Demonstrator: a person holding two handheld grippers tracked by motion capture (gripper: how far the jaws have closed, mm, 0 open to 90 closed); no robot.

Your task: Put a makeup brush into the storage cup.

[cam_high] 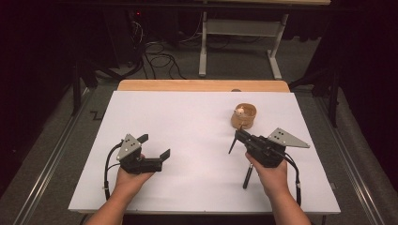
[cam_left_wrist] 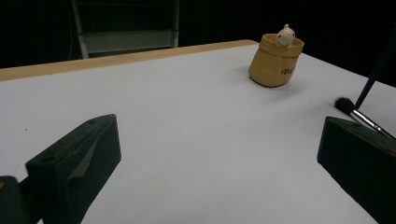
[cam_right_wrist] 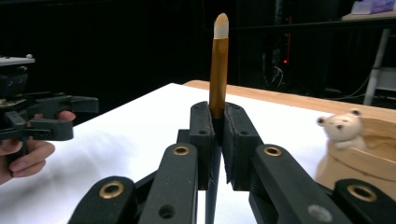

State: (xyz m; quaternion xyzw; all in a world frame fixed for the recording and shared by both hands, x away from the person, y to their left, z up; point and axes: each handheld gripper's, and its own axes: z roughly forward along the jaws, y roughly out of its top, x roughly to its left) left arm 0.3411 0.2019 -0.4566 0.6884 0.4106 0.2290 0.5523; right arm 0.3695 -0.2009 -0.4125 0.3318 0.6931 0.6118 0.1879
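My right gripper is shut on a thin brush. Its gold ferrule and pale tip stand up above the jaws, and its dark handle slants down toward the table. A second brush with dark bristles lies flat on the white sheet beside my right hand. Just beyond the right gripper stands a tan cup with a small white bear figure on its rim. My left gripper is open over the sheet with nothing between its jaws.
The white sheet covers a table with a wooden strip along its far edge. Beyond it are dark floor, cables and a table frame. The left gripper shows at the left of the right gripper view.
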